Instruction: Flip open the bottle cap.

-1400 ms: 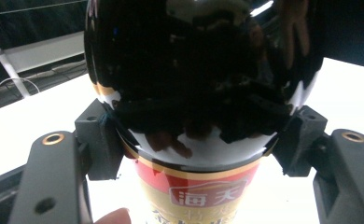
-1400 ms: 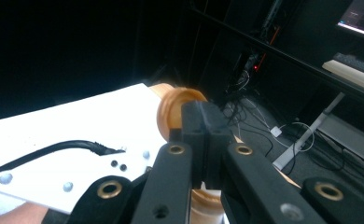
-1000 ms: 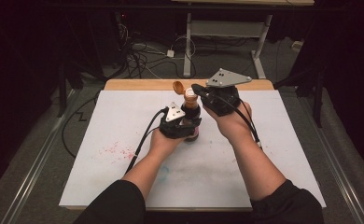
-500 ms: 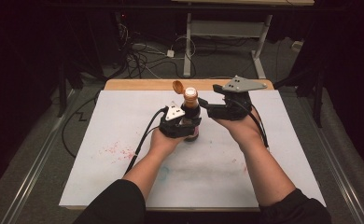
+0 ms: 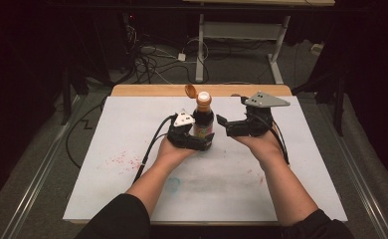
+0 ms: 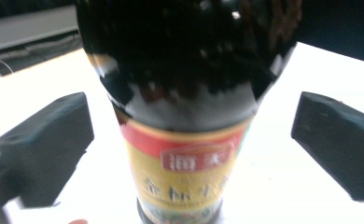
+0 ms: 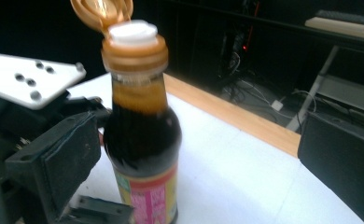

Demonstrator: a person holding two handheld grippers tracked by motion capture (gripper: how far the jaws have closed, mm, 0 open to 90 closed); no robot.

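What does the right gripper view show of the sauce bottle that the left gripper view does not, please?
The right gripper view alone shows the bottle's neck, its white spout and the flipped-open orange cap, with the wooden table edge behind. The left gripper view alone shows the label close up, with the left gripper's jaws standing clear on either side. Both show the dark bottle upright on the white mat.

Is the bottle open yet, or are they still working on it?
Yes: the bottle's cap is flipped back. Both tools have just been opening: the left tool sits around the bottle with gaps on each side, the right tool beside it, empty. Pouring or closing may come next.
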